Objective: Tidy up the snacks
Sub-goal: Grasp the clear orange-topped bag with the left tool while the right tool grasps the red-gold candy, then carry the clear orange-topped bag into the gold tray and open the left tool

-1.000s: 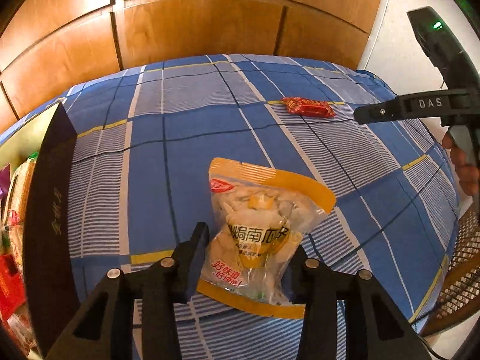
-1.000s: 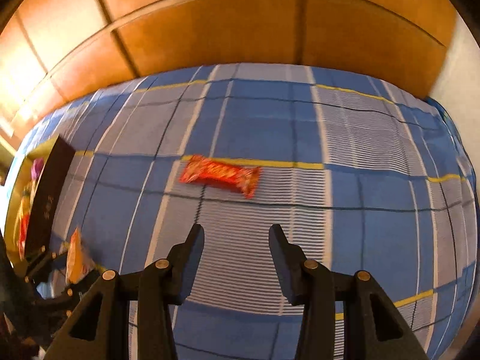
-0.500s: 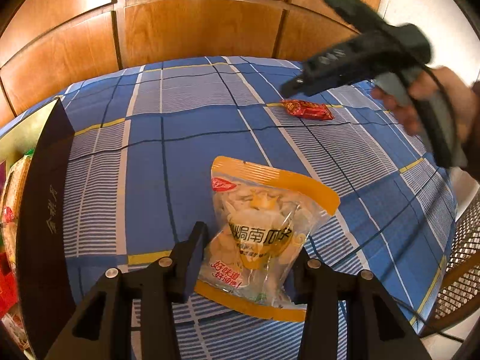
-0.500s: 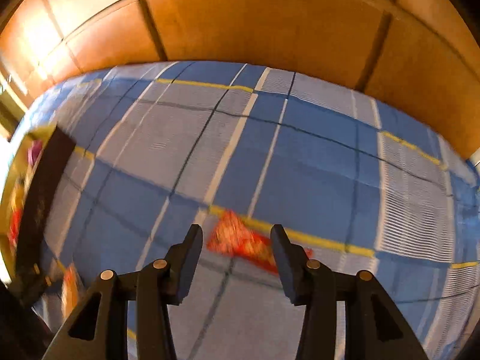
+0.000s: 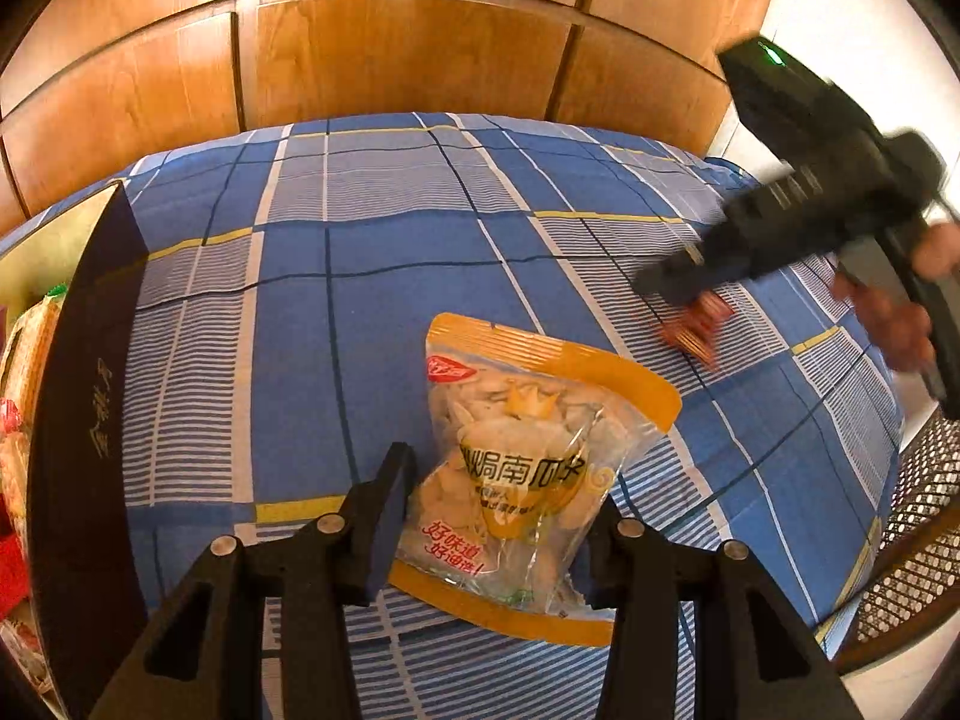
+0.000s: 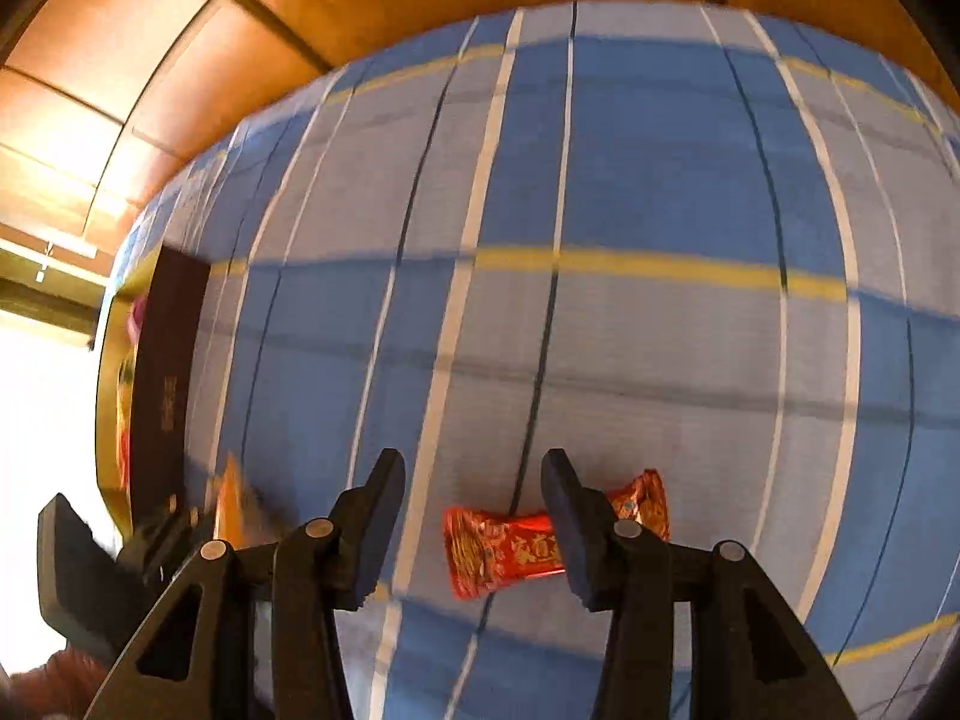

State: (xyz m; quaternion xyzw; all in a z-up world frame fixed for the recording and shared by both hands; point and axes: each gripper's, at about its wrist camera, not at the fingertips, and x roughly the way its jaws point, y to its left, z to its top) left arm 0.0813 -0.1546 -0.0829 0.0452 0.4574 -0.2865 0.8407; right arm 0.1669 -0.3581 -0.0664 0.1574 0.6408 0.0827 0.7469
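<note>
A clear and yellow snack bag (image 5: 528,474) lies on the blue plaid cloth (image 5: 360,276). My left gripper (image 5: 498,516) is open, its fingers on either side of the bag's lower half. A small red snack packet (image 6: 510,546) lies on the cloth; it also shows blurred in the left wrist view (image 5: 696,330). My right gripper (image 6: 474,516) is open and low over the packet, which lies partly between the fingers and partly behind the right one. The right gripper (image 5: 672,288) shows in the left wrist view too.
A dark box (image 5: 78,420) with gold lining stands open at the left and holds several snack packets (image 5: 24,360); it shows in the right wrist view (image 6: 162,384) as well. Wooden panels (image 5: 390,48) rise behind the cloth. A woven chair (image 5: 918,540) stands at the right edge.
My right gripper swung down and in over the red packet, which now lies at its fingers. My left gripper stayed around the yellow bag.
</note>
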